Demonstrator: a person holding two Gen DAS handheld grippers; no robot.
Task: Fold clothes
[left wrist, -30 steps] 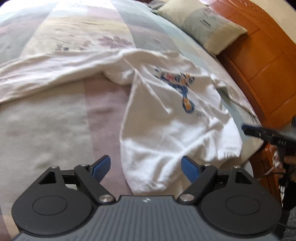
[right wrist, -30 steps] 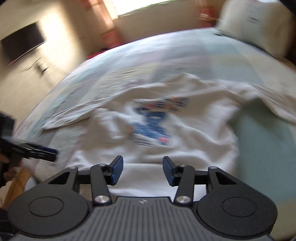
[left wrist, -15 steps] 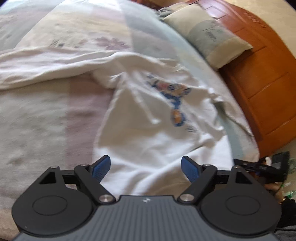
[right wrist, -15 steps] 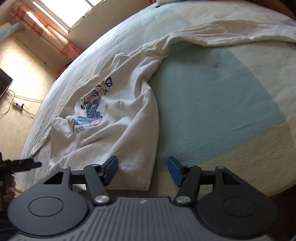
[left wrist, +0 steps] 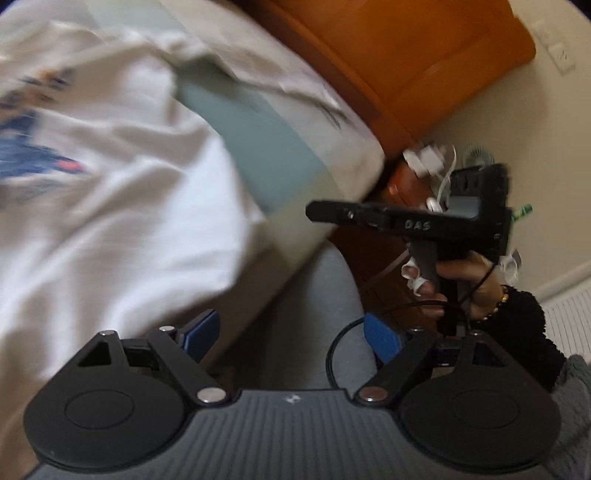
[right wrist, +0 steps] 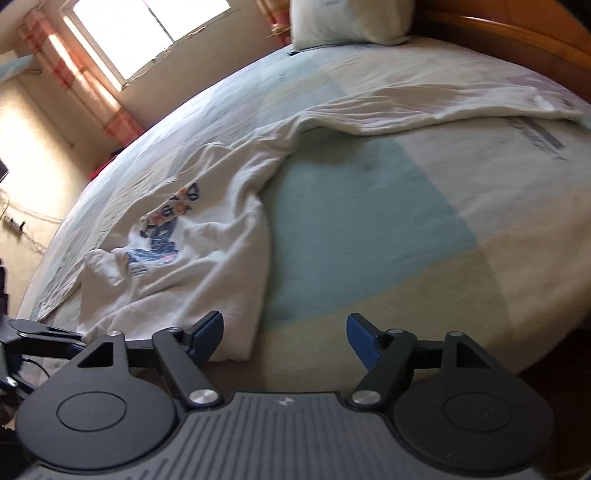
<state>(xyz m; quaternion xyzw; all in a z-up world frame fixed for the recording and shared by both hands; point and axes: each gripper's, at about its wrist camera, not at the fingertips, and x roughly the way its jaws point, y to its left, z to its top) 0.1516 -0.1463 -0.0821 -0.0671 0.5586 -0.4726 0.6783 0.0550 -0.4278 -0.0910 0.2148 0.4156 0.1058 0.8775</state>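
Bed point(right wrist: 406, 206) carries a rumpled, unfolded shirt point(right wrist: 207, 258); both grippers point(right wrist: 284, 328) point(left wrist: 291, 328) gape empty before its hem, perhaps ready to grasp.

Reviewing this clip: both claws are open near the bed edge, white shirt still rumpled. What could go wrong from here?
1. The white shirt lies bunched, one sleeve stretched toward the pillow; a hem-only grab may fold creases in.
2. The left claw points off the bed, toward the right claw; they might collide.
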